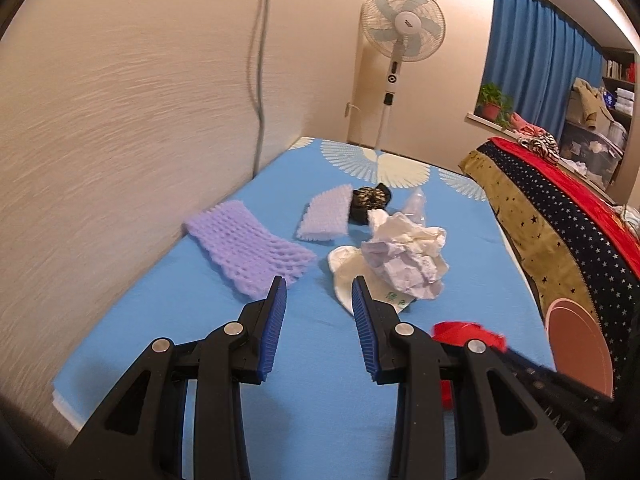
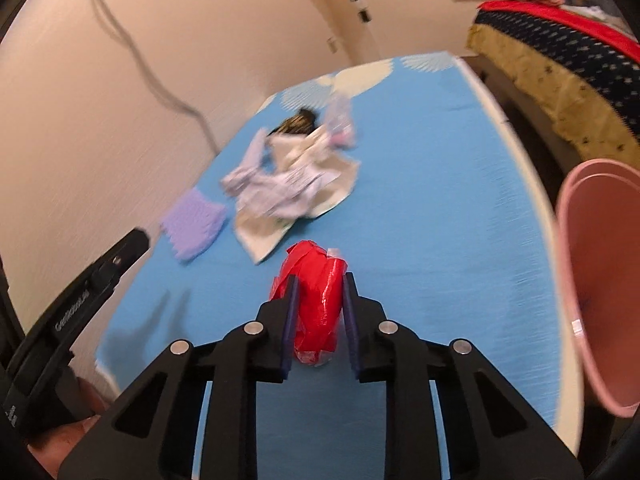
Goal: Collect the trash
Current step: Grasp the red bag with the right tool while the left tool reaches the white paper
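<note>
My right gripper [image 2: 317, 280] is shut on a crumpled red plastic wrapper [image 2: 316, 304], held just above the blue table [image 2: 440, 240]; the wrapper also shows in the left wrist view [image 1: 460, 332]. My left gripper [image 1: 319, 284] is open and empty above the table [image 1: 200, 320], short of the trash pile. The pile holds crumpled white paper [image 1: 404, 252], a white bag [image 1: 352, 276], a purple foam net [image 1: 248, 248], a white foam net [image 1: 326, 216], a black cup [image 1: 370, 202] and clear plastic [image 1: 416, 200]. A pink bin [image 2: 600, 280] stands at the table's right edge.
A wall [image 1: 120, 140] with a hanging cable [image 1: 258, 80] runs along the table's left side. A standing fan [image 1: 400, 24] is behind the far end. A bed with a starred blanket [image 1: 540, 208] lies to the right. The pink bin also shows in the left wrist view [image 1: 576, 340].
</note>
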`<action>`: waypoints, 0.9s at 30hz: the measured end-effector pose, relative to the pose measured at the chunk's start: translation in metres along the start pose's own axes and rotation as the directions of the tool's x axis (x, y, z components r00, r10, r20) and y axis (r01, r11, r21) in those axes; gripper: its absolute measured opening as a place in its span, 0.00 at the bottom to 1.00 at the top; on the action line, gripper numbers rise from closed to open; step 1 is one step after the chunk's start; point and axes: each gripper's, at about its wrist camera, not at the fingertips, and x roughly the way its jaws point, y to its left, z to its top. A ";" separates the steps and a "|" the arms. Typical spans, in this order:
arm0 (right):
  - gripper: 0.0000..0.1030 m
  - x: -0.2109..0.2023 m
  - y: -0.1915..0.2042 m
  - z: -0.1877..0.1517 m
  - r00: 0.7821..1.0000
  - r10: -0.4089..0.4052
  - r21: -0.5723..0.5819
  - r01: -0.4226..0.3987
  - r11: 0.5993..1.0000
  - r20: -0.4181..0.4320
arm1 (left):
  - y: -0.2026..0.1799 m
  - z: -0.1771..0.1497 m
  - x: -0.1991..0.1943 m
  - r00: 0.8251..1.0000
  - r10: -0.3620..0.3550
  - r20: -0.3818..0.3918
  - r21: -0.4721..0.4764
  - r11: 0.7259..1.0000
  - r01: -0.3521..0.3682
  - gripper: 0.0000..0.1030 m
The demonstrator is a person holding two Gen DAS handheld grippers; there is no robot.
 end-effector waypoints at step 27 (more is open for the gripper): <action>0.21 -0.021 -0.050 0.022 0.992 -0.113 0.084 0.108 0.991 0.060 | -0.033 0.021 0.094 0.967 -0.209 -0.144 -0.071 0.977 0.201 0.30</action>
